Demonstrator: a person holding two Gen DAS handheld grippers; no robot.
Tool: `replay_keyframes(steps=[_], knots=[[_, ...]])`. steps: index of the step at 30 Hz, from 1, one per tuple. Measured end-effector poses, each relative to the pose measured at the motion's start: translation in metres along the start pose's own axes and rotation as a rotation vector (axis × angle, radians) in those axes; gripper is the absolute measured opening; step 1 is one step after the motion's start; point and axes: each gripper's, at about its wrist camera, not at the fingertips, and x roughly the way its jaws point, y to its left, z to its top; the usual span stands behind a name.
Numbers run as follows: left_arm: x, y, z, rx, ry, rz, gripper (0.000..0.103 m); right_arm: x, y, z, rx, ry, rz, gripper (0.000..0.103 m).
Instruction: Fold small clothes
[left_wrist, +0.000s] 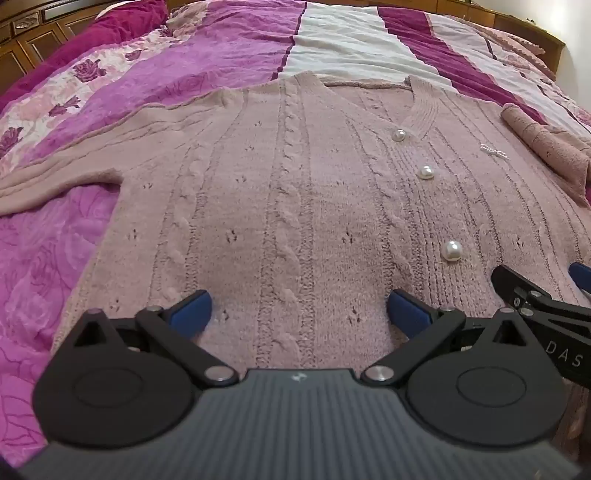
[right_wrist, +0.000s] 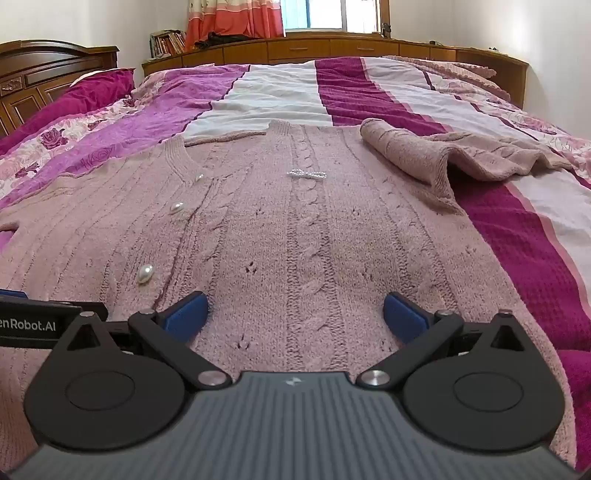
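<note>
Cardigan spread flat on the bed, both grippers over its near hem

We see the cardigan (left_wrist: 295, 206) lying front-up on the bedspread (left_wrist: 351, 40), neckline away from us, its buttons (left_wrist: 452, 250) in a row toward the right of the left wrist view. One sleeve (left_wrist: 55, 173) stretches out left; the other sleeve (right_wrist: 443, 155) lies folded at the far right. Our left gripper (left_wrist: 299, 314) sits just left of our right gripper (right_wrist: 295, 314). A headboard (right_wrist: 44, 74) stands far left, with cabinets (right_wrist: 332, 48) behind the bed.
</note>
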Motion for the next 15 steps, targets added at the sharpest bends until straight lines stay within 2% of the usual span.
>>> replay_keyframes(steps=[15], knots=[[-0.0011,0.0021,-0.0038,-0.002,0.003,0.0,0.103,0.0002,0.0008,-0.0003,-0.003,-0.002,-0.002,0.103]])
